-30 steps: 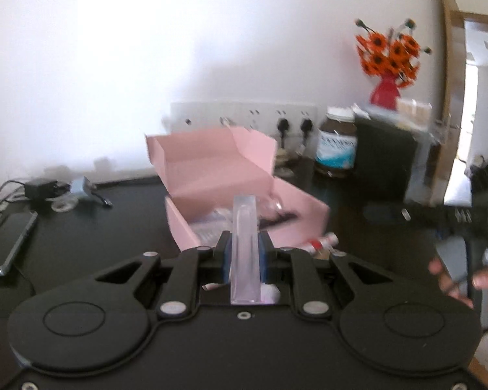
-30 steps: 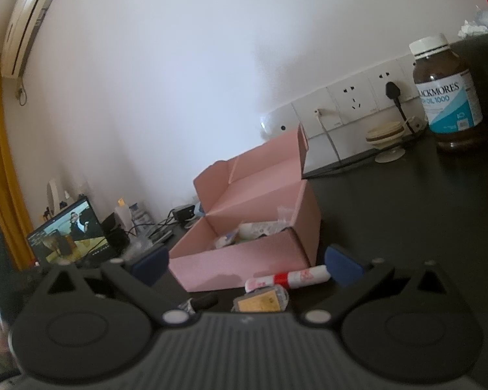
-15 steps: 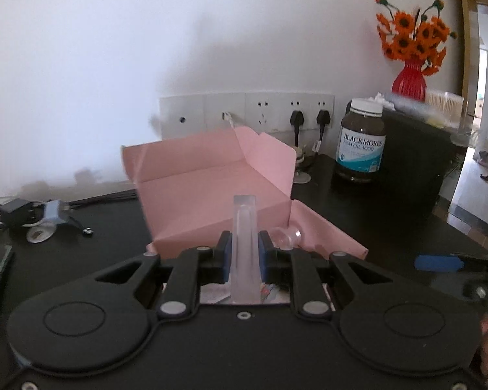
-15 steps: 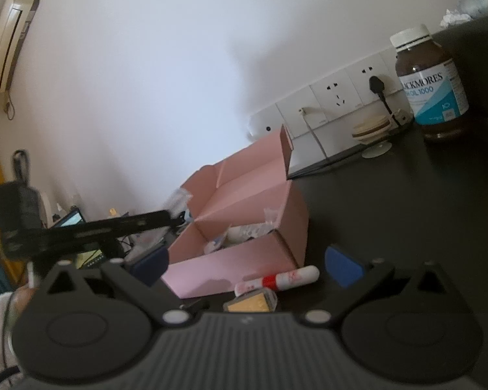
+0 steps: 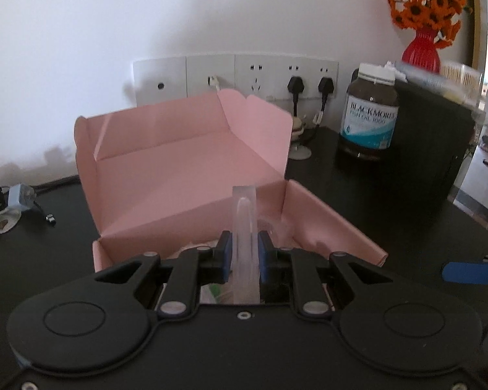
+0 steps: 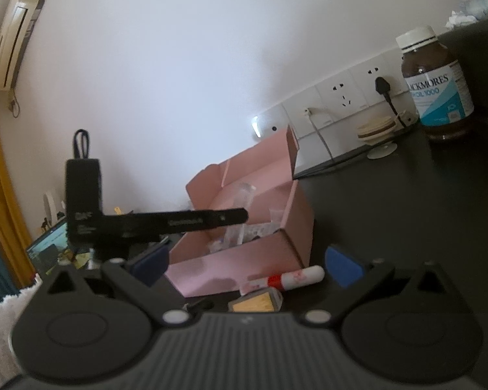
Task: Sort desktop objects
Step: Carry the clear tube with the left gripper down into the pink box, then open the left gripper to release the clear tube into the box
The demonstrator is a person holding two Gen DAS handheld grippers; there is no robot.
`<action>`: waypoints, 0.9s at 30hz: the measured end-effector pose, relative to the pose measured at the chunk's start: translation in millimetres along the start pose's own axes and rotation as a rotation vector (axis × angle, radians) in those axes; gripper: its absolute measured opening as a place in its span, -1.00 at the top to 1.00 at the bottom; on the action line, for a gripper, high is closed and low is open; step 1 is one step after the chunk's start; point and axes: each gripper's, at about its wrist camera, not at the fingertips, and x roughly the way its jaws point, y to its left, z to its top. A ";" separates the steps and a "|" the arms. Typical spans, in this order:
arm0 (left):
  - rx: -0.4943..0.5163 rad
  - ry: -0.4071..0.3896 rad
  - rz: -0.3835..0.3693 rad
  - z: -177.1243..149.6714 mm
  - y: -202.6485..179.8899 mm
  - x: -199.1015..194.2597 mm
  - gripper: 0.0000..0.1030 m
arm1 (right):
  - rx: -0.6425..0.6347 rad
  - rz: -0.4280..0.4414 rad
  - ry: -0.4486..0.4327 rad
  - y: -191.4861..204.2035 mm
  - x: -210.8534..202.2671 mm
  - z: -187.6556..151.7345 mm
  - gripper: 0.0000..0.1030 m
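Observation:
My left gripper (image 5: pixel 243 249) is shut on a clear plastic tube (image 5: pixel 244 214) and holds it upright over the open pink box (image 5: pixel 185 175). In the right wrist view the left gripper (image 6: pixel 244 214) reaches over the same pink box (image 6: pixel 244 260), the tube (image 6: pixel 244 195) in its tip. The box holds several small packets. My right gripper (image 6: pixel 247 265) is open and empty, just in front of the box. A white and red marker (image 6: pixel 292 278) and a small yellow packet (image 6: pixel 257 302) lie on the black desk between its fingers.
A brown Blackmores bottle (image 5: pixel 369 113) stands at the back right beside a black case (image 5: pixel 439 136). A wall socket strip with plugs (image 5: pixel 237 78) runs behind the box. A charger and cable (image 5: pixel 13 198) lie at the left. A laptop (image 6: pixel 48 253) sits far left.
My left gripper has moved forward with the tube, from in front of the pink box to over its inside. The right gripper has stayed near the marker.

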 end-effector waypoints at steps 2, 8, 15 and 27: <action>0.006 0.020 -0.002 -2.3 -1.1 2.8 0.68 | -0.002 0.002 0.000 0.4 -0.1 -0.2 -0.99; 0.030 0.060 -0.008 -8.8 -6.1 4.8 0.67 | -0.004 0.007 0.000 0.8 0.1 -0.2 -0.99; -0.017 0.082 -0.027 -6.4 -0.4 8.3 0.66 | -0.004 0.008 0.002 -0.2 1.0 0.1 -0.99; -0.042 0.070 -0.040 -8.8 -0.9 5.0 0.54 | 0.003 0.017 0.012 -1.7 2.8 0.4 -0.99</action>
